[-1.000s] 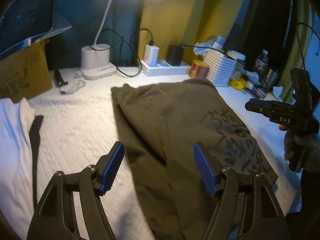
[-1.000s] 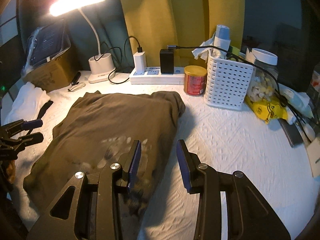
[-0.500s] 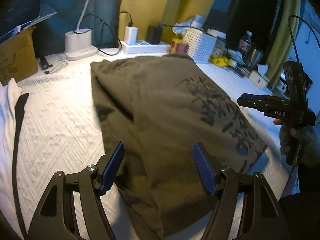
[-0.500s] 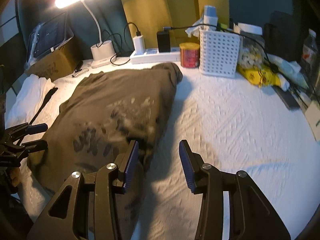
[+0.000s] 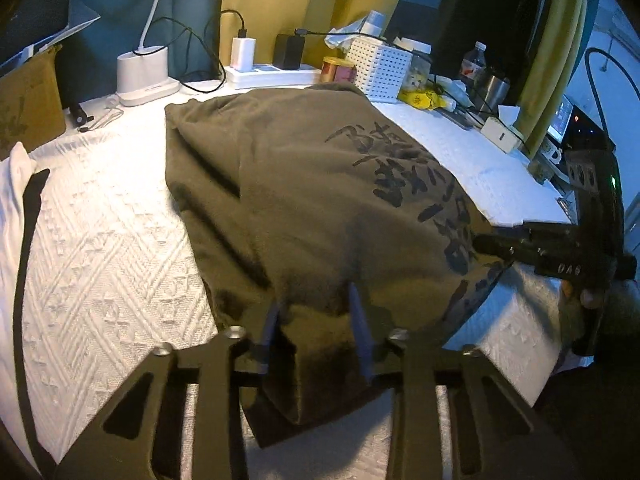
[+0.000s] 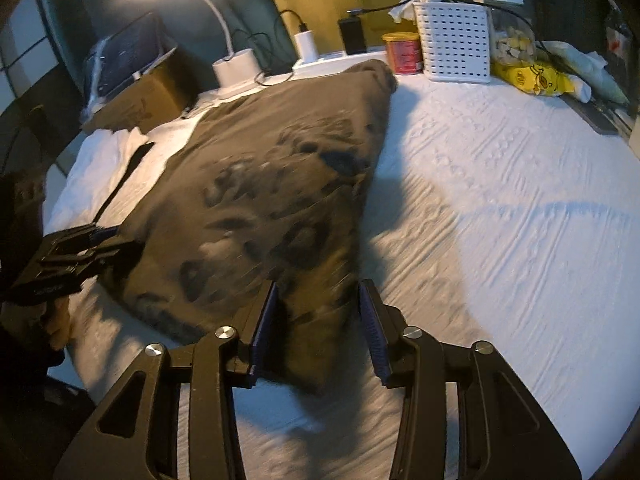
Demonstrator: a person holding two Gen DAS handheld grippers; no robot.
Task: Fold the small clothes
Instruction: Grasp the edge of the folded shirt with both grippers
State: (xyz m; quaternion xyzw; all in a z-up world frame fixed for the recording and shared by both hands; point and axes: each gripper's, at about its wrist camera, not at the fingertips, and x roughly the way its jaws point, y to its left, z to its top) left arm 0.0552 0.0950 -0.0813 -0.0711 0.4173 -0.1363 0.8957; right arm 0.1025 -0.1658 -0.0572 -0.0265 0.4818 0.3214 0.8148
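**Both claws take the near hem of the olive T-shirt**

The olive T-shirt point(image 5: 304, 200) lies flat on the white textured cover of the bench point(image 5: 104, 248), with its dark printed characters facing up. Its far end reaches almost to the white power strip point(image 5: 272, 74) and the red tin point(image 6: 402, 53) at the back; its near hem hangs close to the front edge, where both claws meet it.

The left claw point(image 5: 316, 328) has just been closing, and its blue pads now pinch a raised ridge of cloth at the near left part of the hem. The fabric bulges up between the fingers, so this claw looks clenched on the shirt. The right claw point(image 6: 320, 320) has also been closing. The near right corner of the shirt lies between its pads, but the picture is blurred here and I cannot tell if the pads already press the cloth or only stand around it.

The two grips sit at the same edge and well apart, probably so that the hem can be carried toward the far end in one even line, for a fold across the middle. The shirt seems already narrowed along its length, so the task is likely in its middle part.

Other things stay clear of the fold path: a white garment point(image 5: 12, 184) with a black strip at the left, the lamp base point(image 5: 142, 74), and the white perforated basket point(image 6: 454, 42) at the back right.
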